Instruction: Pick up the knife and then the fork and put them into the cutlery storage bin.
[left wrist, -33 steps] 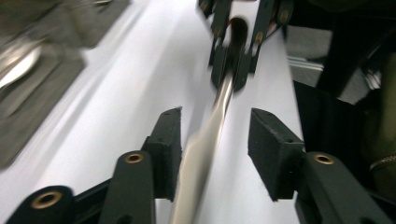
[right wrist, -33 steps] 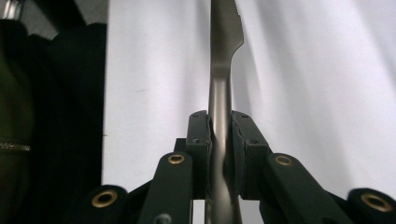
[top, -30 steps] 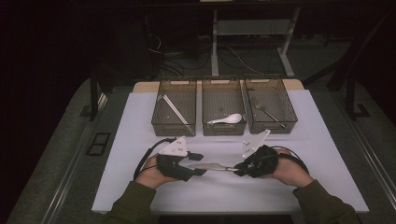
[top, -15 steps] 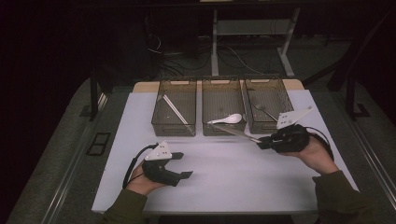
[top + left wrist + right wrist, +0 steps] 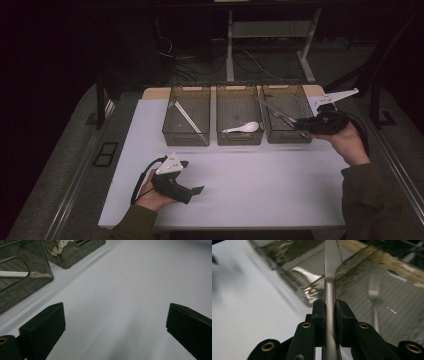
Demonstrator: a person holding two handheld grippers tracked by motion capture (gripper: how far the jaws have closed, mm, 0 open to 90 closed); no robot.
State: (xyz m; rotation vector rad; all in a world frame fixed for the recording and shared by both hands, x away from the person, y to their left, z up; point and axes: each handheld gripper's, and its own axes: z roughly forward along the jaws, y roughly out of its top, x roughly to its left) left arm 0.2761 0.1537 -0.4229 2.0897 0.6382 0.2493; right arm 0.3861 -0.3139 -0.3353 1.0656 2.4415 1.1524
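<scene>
My right gripper (image 5: 299, 123) is shut on the handle of a metal table knife (image 5: 275, 111). The blade points out over the right-hand bin (image 5: 287, 137). In the right gripper view the knife (image 5: 332, 260) runs straight up from between the shut jaws of my right gripper (image 5: 330, 312), above a fork (image 5: 374, 290) lying in that bin. My left gripper (image 5: 192, 176) rests low on the white table near its front left. Its jaws stand wide apart in the left gripper view, where my left gripper (image 5: 115, 327) has nothing between them.
Three clear bins stand in a row at the back of the white table (image 5: 260, 185). The left bin (image 5: 185, 139) holds a long pale stick (image 5: 187, 117). The middle bin (image 5: 240, 140) holds a white spoon (image 5: 242, 128). Dark floor and table legs lie beyond.
Both grippers met at the knife near the table's front a second ago. The right one has since carried the knife back to the right bin; the left one let go and drew back left.
</scene>
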